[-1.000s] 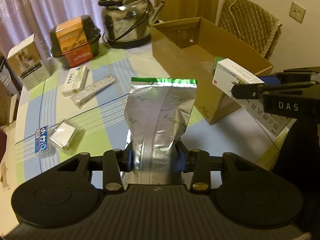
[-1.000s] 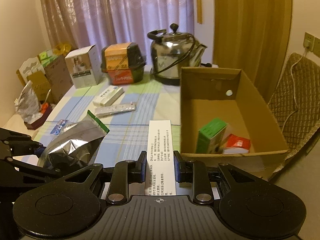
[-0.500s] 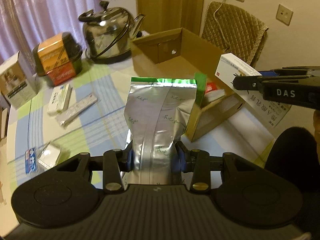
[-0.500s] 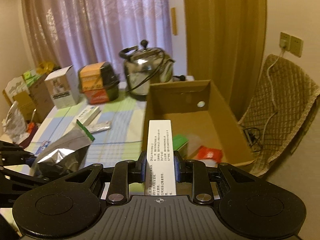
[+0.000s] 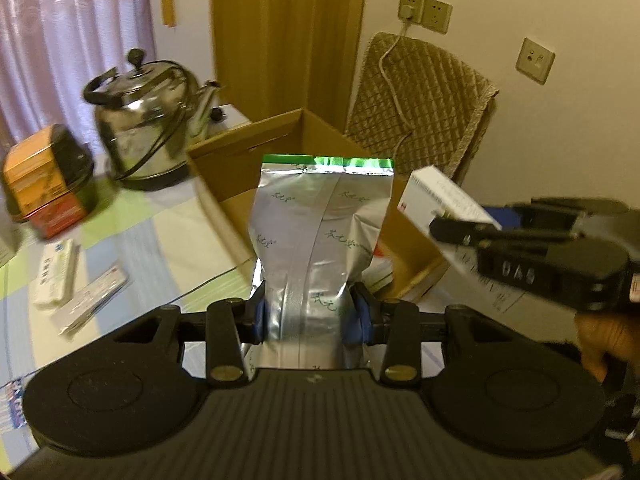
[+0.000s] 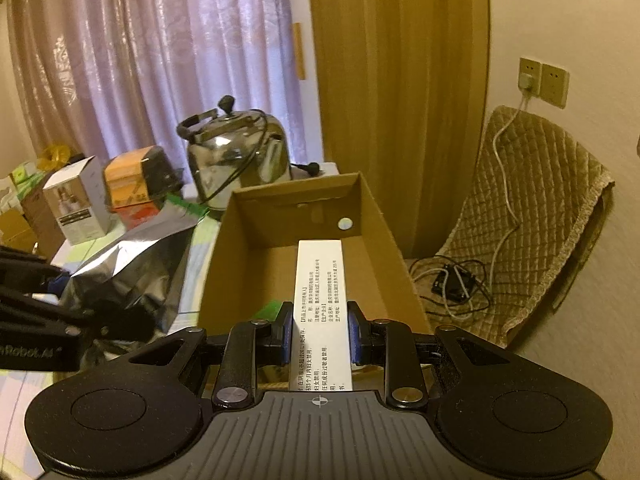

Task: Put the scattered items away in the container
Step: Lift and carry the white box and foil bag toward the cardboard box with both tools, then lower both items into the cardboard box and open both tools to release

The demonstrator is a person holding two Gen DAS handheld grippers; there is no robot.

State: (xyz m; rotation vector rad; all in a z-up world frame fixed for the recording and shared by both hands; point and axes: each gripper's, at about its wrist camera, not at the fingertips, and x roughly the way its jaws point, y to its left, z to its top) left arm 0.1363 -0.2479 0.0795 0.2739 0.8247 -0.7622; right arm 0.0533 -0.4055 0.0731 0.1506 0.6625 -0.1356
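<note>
Left tongs clamped on foil pouch, right tongs clamped on white box, both held over cardboard box; flat packs left of left tongs remain uncollected on desk.

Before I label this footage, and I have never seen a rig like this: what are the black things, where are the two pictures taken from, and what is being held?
Each picture comes from a camera on a hand-held gripper, looking along its two fingers. A person holds one in each hand. The left gripper is shut on a silver foil pouch. The right gripper is shut on a white box above the open cardboard box. On the checked tablecloth stand a steel kettle and an orange package; flat packets still lie scattered.
</note>
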